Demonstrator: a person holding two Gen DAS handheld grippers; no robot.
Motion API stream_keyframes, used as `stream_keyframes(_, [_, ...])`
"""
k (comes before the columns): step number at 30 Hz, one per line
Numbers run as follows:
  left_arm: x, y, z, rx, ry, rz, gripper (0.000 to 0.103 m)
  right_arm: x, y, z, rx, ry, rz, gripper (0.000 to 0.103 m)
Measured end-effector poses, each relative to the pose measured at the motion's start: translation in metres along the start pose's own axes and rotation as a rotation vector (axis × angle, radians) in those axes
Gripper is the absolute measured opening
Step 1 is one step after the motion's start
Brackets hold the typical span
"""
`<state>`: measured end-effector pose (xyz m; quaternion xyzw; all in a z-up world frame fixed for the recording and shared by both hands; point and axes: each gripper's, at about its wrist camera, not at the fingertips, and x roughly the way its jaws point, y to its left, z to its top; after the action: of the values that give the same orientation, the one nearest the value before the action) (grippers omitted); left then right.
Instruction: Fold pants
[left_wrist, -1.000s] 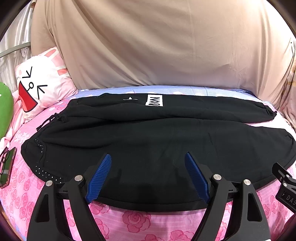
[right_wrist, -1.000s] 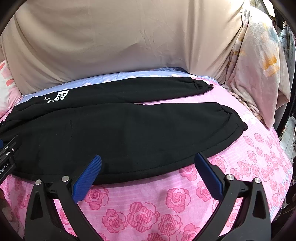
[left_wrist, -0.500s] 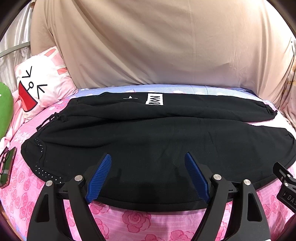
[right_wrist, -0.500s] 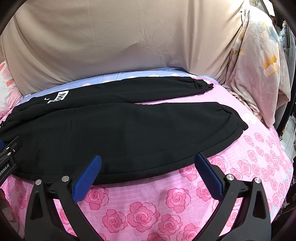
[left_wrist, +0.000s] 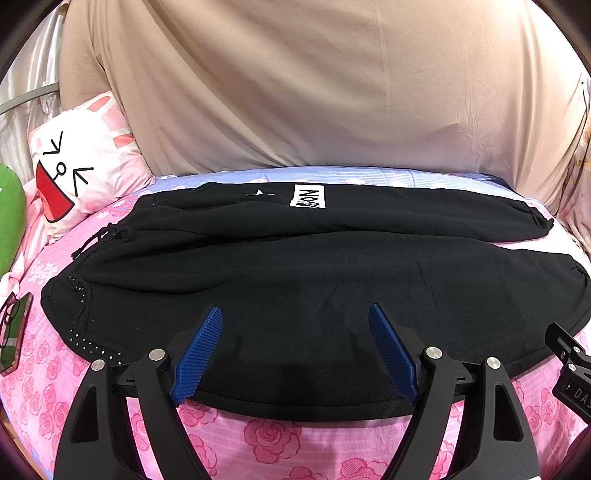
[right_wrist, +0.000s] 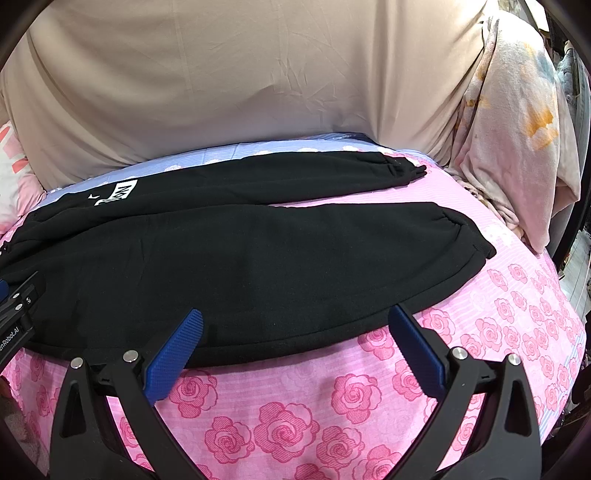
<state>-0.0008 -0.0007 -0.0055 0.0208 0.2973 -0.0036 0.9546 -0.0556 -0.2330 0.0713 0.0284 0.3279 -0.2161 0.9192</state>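
Note:
Black pants (left_wrist: 295, 273) lie flat across a pink rose-print bed (left_wrist: 273, 439), waistband with drawstring at the left, both legs stretching right to cuffed ends (right_wrist: 461, 229). A white logo patch (left_wrist: 308, 196) shows on the far leg. My left gripper (left_wrist: 295, 314) is open and empty, its blue pads over the near edge of the pants by the seat. My right gripper (right_wrist: 295, 314) is open and empty over the near hem of the nearer leg (right_wrist: 258, 266). Each gripper's body shows at the edge of the other's view.
A beige sheet (left_wrist: 314, 85) hangs behind the bed. A bunny-face pillow (left_wrist: 74, 162) and a green cushion (left_wrist: 9, 214) sit at the left, with a phone (left_wrist: 14, 332) and glasses near the left edge. Draped floral cloth (right_wrist: 517, 122) hangs at the right.

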Motion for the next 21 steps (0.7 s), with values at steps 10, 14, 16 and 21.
stream_keyframes(10, [-0.0004,0.0002,-0.0005,0.000,0.002,0.001,0.078,0.0005,-0.0001,-0.0002,0.001,0.001,0.001,0.098])
stream_keyframes(14, [0.0001,-0.0002,0.0004,0.000,0.002,0.001,0.078,0.0006,0.0000,0.0000,0.001,0.001,0.001,0.098])
stream_keyframes(16, [0.0000,-0.0001,0.0004,0.001,0.002,0.001,0.078,0.0012,0.0004,-0.0001,0.001,0.002,0.001,0.098])
stream_keyframes(21, [0.0002,0.0003,-0.0001,0.001,0.004,0.000,0.078,0.0012,0.0000,-0.0002,0.002,0.003,0.002,0.098])
